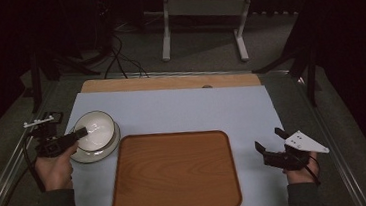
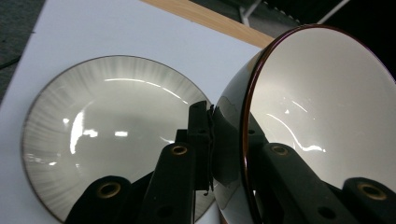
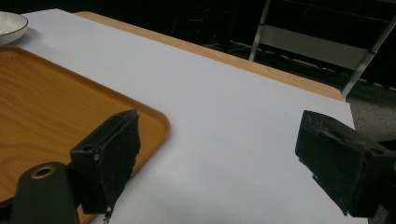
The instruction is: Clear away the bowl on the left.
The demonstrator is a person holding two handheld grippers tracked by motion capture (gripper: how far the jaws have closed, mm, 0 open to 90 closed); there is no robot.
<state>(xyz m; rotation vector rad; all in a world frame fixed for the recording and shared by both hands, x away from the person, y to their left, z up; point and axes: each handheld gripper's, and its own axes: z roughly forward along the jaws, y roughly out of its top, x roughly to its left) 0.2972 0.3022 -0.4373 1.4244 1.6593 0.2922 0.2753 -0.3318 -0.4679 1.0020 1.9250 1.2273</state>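
A white bowl (image 1: 95,129) with a dark red rim (image 2: 322,93) is over a grey-white plate (image 1: 91,155) at the left of the pale mat. My left gripper (image 1: 80,134) is shut on the bowl's near rim, one jaw inside and one outside (image 2: 229,140). In the left gripper view the bowl is tilted above the streaked plate (image 2: 102,126). I cannot tell whether the two touch. My right gripper (image 1: 269,139) is held open and empty over the mat, right of the wooden tray (image 1: 174,171), with its jaws wide apart (image 3: 219,149).
The tray (image 3: 51,102) lies at the middle front of the pale mat (image 1: 196,109), whose bare part (image 3: 224,107) reaches right and back. A wooden strip (image 1: 169,81) edges the table's far side. A white frame's legs (image 1: 165,39) stand on the floor beyond.
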